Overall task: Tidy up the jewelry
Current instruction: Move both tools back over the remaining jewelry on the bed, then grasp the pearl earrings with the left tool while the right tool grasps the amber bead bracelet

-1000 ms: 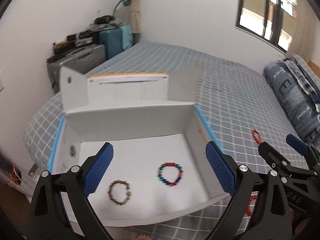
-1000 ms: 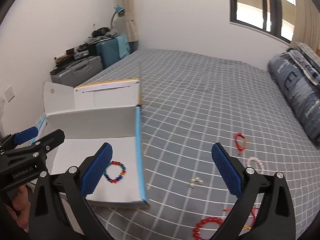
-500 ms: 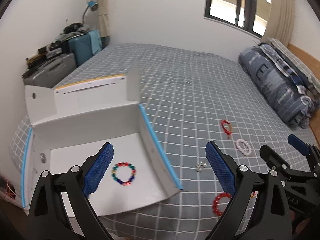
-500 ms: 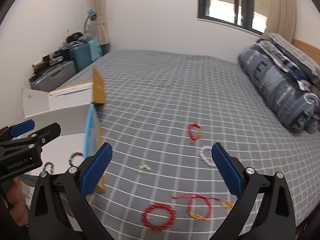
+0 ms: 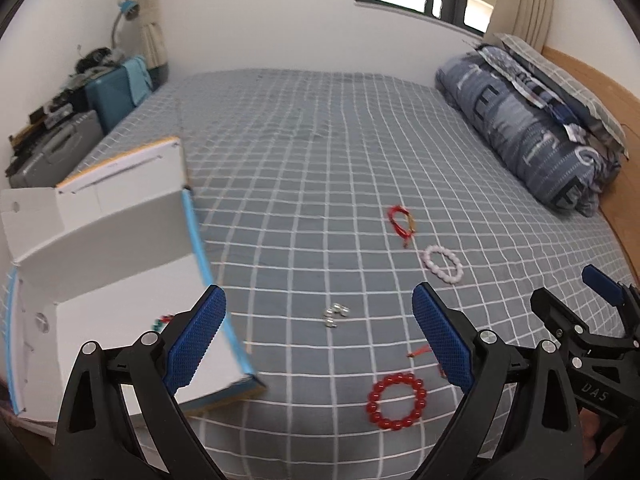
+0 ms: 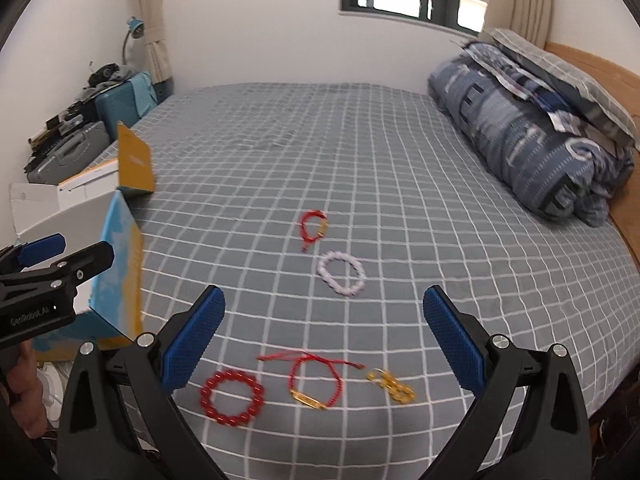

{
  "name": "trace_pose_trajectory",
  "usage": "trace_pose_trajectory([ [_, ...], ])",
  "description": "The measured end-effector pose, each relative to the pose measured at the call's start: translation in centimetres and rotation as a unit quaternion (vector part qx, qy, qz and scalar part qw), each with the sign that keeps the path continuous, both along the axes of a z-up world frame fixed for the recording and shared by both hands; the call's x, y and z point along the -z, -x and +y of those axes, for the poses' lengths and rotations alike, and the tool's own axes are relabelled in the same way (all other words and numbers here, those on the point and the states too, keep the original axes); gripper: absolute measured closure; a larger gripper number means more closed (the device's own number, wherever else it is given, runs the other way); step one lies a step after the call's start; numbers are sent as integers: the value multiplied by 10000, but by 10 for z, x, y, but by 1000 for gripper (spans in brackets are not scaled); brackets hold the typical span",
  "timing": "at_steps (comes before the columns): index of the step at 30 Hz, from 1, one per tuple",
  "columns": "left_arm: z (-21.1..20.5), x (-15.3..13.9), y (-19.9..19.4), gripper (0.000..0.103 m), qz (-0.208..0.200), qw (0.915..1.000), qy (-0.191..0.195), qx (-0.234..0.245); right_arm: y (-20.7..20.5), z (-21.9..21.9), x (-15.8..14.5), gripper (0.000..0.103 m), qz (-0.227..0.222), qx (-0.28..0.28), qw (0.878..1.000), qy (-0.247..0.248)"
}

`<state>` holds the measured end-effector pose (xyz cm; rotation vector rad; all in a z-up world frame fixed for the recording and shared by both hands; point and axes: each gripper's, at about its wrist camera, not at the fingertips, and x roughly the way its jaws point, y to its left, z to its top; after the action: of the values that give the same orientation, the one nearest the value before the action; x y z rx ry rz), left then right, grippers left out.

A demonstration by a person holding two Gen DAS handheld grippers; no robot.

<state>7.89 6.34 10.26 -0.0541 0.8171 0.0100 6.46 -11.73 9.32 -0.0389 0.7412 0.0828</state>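
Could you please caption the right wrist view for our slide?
Open right tool above bracelets scattered on a checked bed.

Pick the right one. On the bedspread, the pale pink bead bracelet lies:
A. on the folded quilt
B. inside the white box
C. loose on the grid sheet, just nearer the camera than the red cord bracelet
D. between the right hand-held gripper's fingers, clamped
C: the pale pink bead bracelet rests loose on the grid sheet, apart from the red cord bracelet beyond it; the right hand-held gripper is open and empty.
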Motion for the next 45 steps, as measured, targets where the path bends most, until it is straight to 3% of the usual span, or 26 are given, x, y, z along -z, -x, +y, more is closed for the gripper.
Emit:
trace_pose_trajectory([
  [9, -24, 28, -29, 10, 336, 9993, 86, 155, -8, -41, 31, 8, 387, 208, 9990, -93],
  [15, -30, 65, -64, 10, 689, 9976, 28, 53, -18, -61, 67, 8, 684, 162, 9975, -69],
  [26, -37, 126, -110, 10, 1334, 9910, -125, 70, -41, -72, 125, 8, 1592, -50, 9872, -77],
  [37, -22, 164, -129, 11, 1884, 9821, 43, -63, -47, -83, 158, 8, 2160, -71, 9764, -20],
  [45, -22, 180, -136, 18, 2007, 9795, 0, -178, -50, -90, 170, 23, 2436, -18, 9699, 5],
])
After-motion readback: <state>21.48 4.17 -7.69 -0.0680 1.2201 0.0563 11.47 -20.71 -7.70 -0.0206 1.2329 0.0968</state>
